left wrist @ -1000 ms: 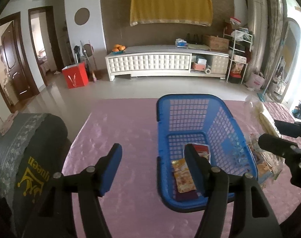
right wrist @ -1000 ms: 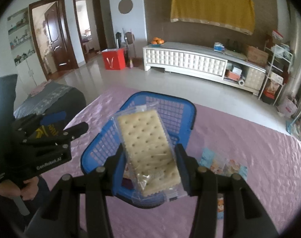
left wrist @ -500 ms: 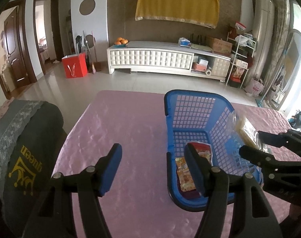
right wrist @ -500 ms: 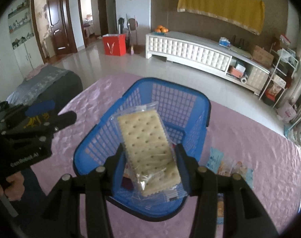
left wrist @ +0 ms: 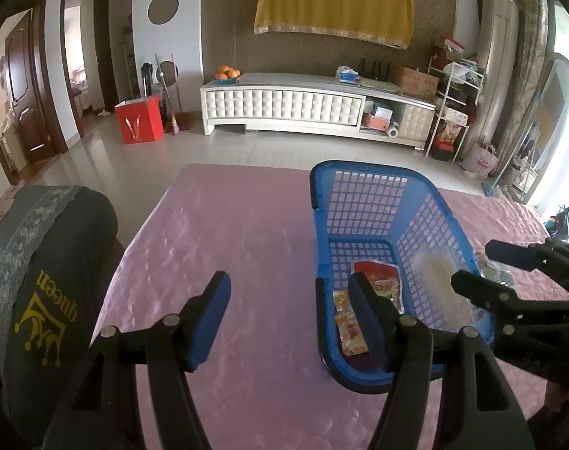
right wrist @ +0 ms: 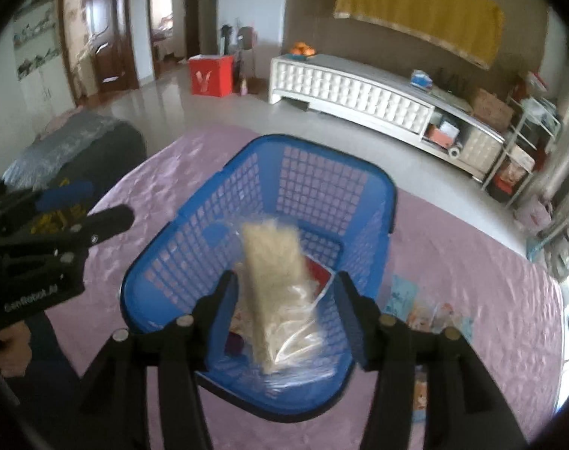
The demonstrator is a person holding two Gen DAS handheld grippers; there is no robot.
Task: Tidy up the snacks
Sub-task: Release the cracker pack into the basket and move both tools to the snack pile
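A blue plastic basket [left wrist: 359, 167] [right wrist: 314, 142] stands on the pink tablecloth [left wrist: 228, 225]. A clear-wrapped cracker pack [right wrist: 277, 281] [left wrist: 440, 281] is blurred and dropping into it, loose between the jaws of my right gripper [right wrist: 286, 281] [left wrist: 476, 264], which are opening above the basket's near end. A red snack pack [left wrist: 378, 277] and an orange one [left wrist: 346, 322] lie on the basket floor. My left gripper [left wrist: 288, 281] [right wrist: 104, 202] hovers open and empty over the cloth at the basket's left side.
More flat snack packs [right wrist: 427, 307] lie on the cloth right of the basket. A dark covered chair back printed "queen" [left wrist: 40, 281] stands at the table's left edge. A person's hand [right wrist: 10, 348] holds the left gripper. Beyond the table is tiled floor.
The right gripper's jaws have spread and let go of the cracker pack, which has tipped and dropped toward the basket floor. The right gripper also sank a little. The left gripper stayed put.
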